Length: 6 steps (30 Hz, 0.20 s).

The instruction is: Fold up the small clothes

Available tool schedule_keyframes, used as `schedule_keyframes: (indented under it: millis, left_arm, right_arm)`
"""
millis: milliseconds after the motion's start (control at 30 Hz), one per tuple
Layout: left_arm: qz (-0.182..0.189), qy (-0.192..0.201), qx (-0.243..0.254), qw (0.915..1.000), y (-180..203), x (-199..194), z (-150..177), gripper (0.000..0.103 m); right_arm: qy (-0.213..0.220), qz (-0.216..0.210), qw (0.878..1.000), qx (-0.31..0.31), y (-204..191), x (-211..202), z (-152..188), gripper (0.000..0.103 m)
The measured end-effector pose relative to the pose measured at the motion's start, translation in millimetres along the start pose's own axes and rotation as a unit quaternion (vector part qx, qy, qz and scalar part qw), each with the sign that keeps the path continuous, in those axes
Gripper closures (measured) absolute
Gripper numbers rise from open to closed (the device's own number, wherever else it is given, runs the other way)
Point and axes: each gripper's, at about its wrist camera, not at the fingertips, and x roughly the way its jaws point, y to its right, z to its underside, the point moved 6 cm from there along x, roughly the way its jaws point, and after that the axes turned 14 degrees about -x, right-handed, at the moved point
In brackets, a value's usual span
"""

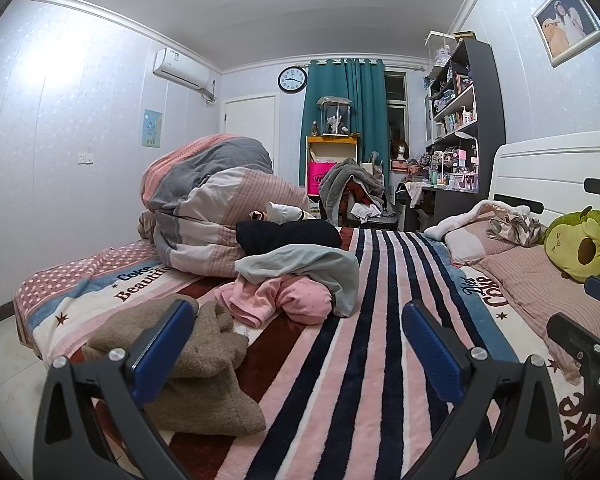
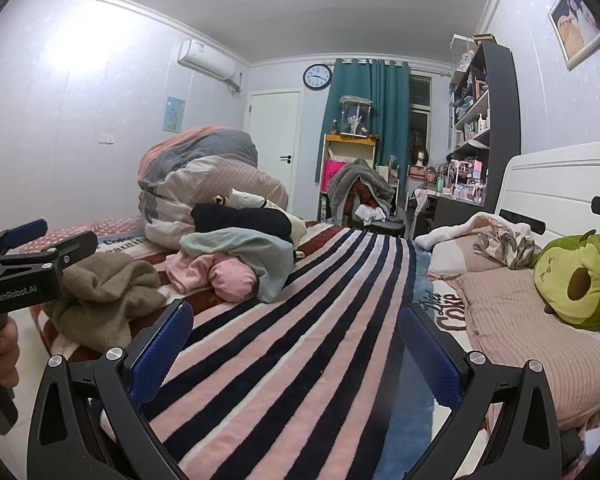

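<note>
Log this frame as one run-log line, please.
phase: pre-grasp | left gripper: open, empty, nearest brown garment | right gripper: open, empty, over striped blanket | clothes pile: unfolded

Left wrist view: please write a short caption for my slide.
Open left gripper hovers over striped blanket, beside brown garment, facing unfolded clothes pile.

The black garment (image 1: 288,236) is partly hidden under the grey-blue cloth (image 1: 308,268), so its shape is not clear. The framed picture (image 2: 576,24) is cut by the edge. The small items on the shelf (image 1: 456,112) are too small to tell. The avocado plush (image 2: 580,280) is cut at the right edge.
</note>
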Motion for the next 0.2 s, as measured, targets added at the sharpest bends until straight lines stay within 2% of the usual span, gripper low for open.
schedule_keyframes:
  millis: [200]
  left_arm:
    - [0.0,0.003,0.004,1.0,-0.9,-2.5,1.0,0.001]
  right_arm:
    - [-0.001,-0.006,1.0,0.001,-0.4,0.8,2.0,0.001]
